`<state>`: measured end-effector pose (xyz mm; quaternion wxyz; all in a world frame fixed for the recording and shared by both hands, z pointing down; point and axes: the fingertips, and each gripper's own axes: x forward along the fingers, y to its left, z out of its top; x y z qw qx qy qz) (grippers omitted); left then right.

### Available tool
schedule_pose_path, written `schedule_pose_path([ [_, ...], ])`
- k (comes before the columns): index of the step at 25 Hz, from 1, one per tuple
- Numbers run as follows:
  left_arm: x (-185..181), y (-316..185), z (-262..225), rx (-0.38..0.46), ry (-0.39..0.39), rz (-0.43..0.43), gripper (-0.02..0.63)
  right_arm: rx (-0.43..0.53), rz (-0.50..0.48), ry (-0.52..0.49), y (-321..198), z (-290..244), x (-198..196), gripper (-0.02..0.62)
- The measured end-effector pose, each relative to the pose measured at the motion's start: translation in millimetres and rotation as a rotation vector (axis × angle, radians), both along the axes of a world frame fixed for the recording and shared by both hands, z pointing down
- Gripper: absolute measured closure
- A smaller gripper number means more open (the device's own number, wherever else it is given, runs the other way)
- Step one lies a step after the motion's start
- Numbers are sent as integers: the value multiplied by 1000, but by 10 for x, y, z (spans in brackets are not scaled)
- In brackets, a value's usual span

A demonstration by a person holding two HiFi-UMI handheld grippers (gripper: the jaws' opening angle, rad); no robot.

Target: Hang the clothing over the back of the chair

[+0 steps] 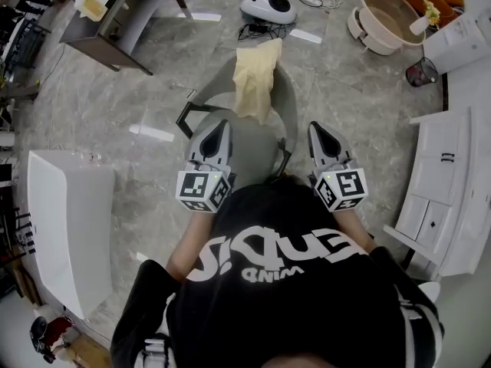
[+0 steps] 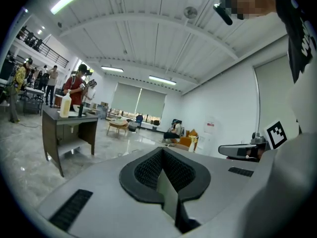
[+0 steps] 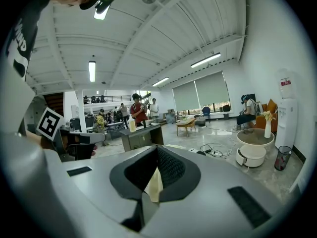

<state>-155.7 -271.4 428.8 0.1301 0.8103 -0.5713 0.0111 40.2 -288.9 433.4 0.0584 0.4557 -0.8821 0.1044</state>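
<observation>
A pale yellow piece of clothing [image 1: 257, 79] hangs draped over the back of a grey chair [image 1: 253, 148] in front of me in the head view. My left gripper [image 1: 223, 125] is shut and empty, held over the seat's left side and short of the cloth. My right gripper [image 1: 315, 127] is also shut and empty, just past the seat's right edge. In the right gripper view the yellow clothing [image 3: 154, 186] shows beyond the closed right gripper [image 3: 153, 175]. The left gripper [image 2: 166, 175] shows nothing between its fingers in the left gripper view.
A dark desk [image 1: 107, 37] stands at the far left, with a white device [image 1: 268, 6] and cables on the floor behind the chair. A round white table [image 1: 387, 14] and a bin [image 1: 422, 73] are at the far right. White cabinets [image 1: 441, 182] flank the right and a white bench [image 1: 69, 221] the left.
</observation>
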Motion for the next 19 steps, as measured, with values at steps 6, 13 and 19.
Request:
schedule_pose_path([
  [6, -75, -55, 24, -14, 10, -28, 591, -9, -4, -1, -15, 39, -2, 581],
  [13, -97, -58, 21, -16, 14, -34, 591, -13, -3, -2, -10, 54, 1, 581],
  [19, -75, -38, 47, -24, 16, -31, 591, -14, -2, 1, 4, 59, 4, 581],
])
